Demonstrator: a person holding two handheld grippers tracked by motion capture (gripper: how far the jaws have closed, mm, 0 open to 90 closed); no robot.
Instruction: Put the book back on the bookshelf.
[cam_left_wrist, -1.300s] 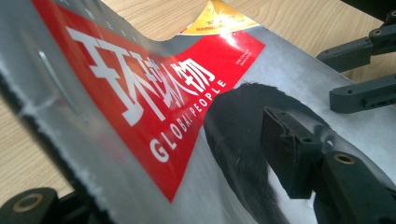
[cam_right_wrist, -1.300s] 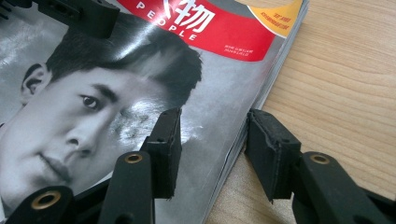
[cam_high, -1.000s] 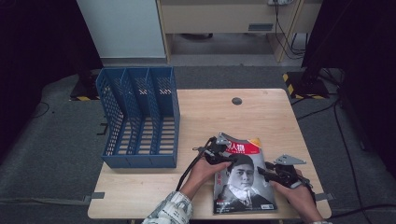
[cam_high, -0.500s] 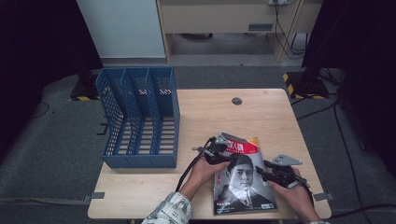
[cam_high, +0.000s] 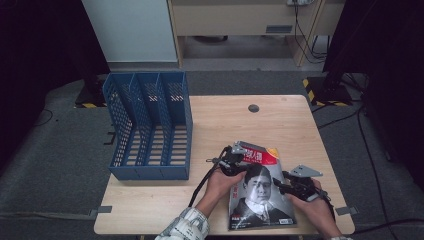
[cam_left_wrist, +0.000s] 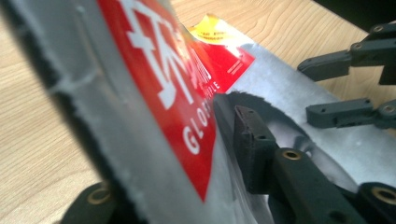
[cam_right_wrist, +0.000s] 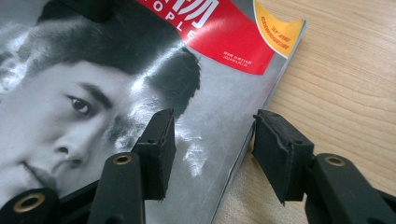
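A magazine with a portrait and a red title band lies on the near right of the wooden table. My left gripper is at its upper left corner. Its jaws have just been closing and now pinch the curled-up cover, one pad on top and the other beneath. My right gripper sits at the magazine's right edge, its jaws having just been opening. In the right gripper view, the right gripper has one pad over the cover and one over bare wood, gripping nothing.
A blue three-slot file rack lies on the table's left half. A small dark round cap sits in the tabletop near the far edge. The table's front edge runs just below the magazine and the person's hands.
The left gripper's jaws have drawn together on the magazine's upper left corner. Both hands stay about where they were, and the magazine has not shifted.
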